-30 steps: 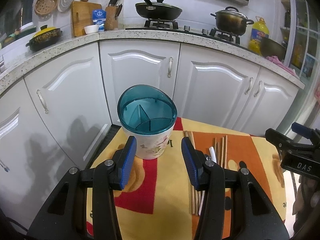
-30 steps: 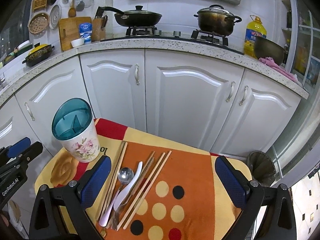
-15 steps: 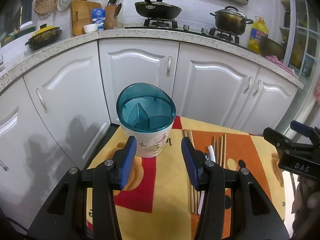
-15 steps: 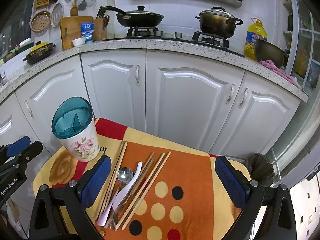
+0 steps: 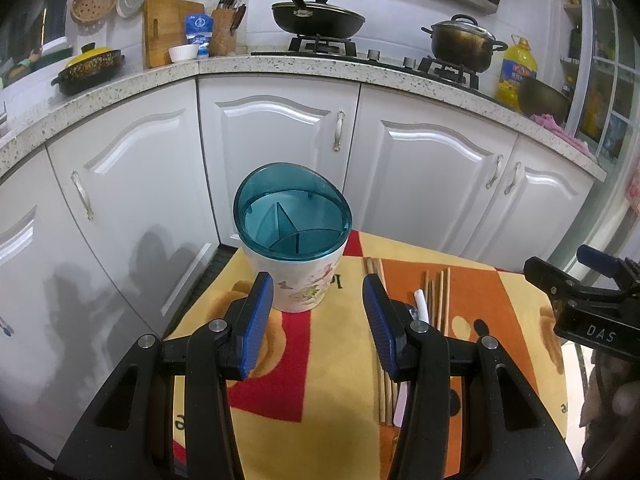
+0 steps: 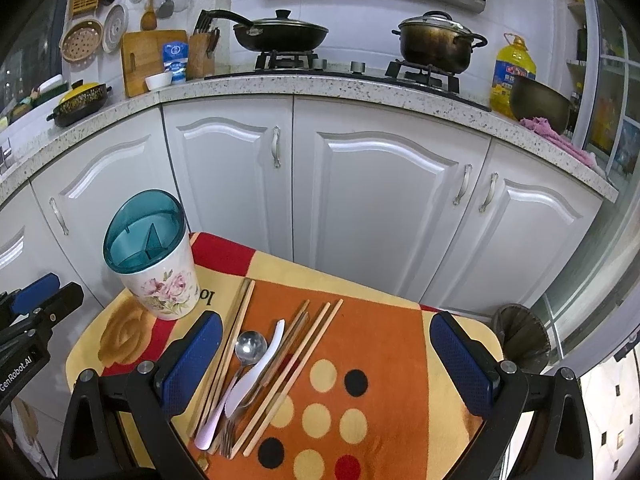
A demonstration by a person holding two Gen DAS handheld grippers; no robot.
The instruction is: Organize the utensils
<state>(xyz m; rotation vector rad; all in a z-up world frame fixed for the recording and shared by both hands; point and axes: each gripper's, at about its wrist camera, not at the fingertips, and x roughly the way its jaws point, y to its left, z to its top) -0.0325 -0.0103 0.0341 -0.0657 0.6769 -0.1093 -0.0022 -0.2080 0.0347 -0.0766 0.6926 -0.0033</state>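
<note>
A white floral utensil holder (image 5: 298, 280) with a teal divided top stands at the back left of a small cloth-covered table (image 5: 320, 400); it also shows in the right wrist view (image 6: 160, 276). Wooden chopsticks (image 6: 296, 364), a metal spoon (image 6: 250, 346), a white knife (image 6: 256, 380) and a fork lie loose in a pile on the cloth. My left gripper (image 5: 318, 320) is open and empty, just in front of the holder. My right gripper (image 6: 326, 364) is wide open and empty, above the pile. The chopsticks (image 5: 434, 292) show partly behind my left fingers.
White kitchen cabinets (image 6: 384, 200) curve close behind the table, under a speckled counter (image 6: 320, 84) with a wok and a pot. A dark ribbed object (image 6: 520, 338) sits on the floor at the table's right. The table drops off at its left and right edges.
Both grippers have drifted slightly, so the holder and table sit a little differently in view. Both stay open and empty. The utensils have not moved.
</note>
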